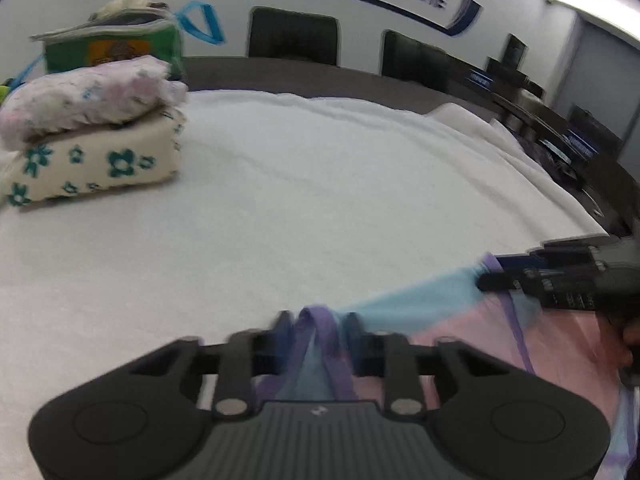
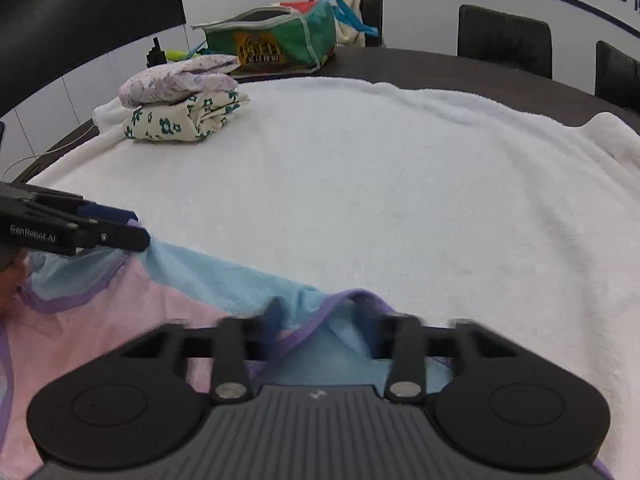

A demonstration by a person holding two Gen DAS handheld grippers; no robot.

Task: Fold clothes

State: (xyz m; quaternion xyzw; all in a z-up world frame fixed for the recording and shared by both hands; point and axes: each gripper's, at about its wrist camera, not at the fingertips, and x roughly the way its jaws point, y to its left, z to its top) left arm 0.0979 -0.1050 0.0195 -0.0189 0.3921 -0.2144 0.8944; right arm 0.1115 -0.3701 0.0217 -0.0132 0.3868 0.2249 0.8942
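Note:
A pink and light-blue garment (image 1: pixel 400 304) with purple trim is held stretched between both grippers, just above the white blanket (image 1: pixel 320 180). My left gripper (image 1: pixel 318 320) is shut on its purple-edged corner at the bottom of the left wrist view. From the right wrist view the left gripper (image 2: pixel 140 234) pinches the garment (image 2: pixel 200 272) at the far left. My right gripper (image 2: pixel 326 316) is shut on the other purple-trimmed corner. It shows in the left wrist view as the right gripper (image 1: pixel 486 278) at the right edge. A hand is partly visible behind it.
Two folded pieces are stacked at the back left of the blanket (image 2: pixel 400 180): a pink floral one (image 2: pixel 180 80) on a cream one with green flowers (image 2: pixel 180 120). A green bag (image 2: pixel 280 40) stands behind them on the dark table (image 2: pixel 440 68). Black chairs (image 2: pixel 504 40) line the far side.

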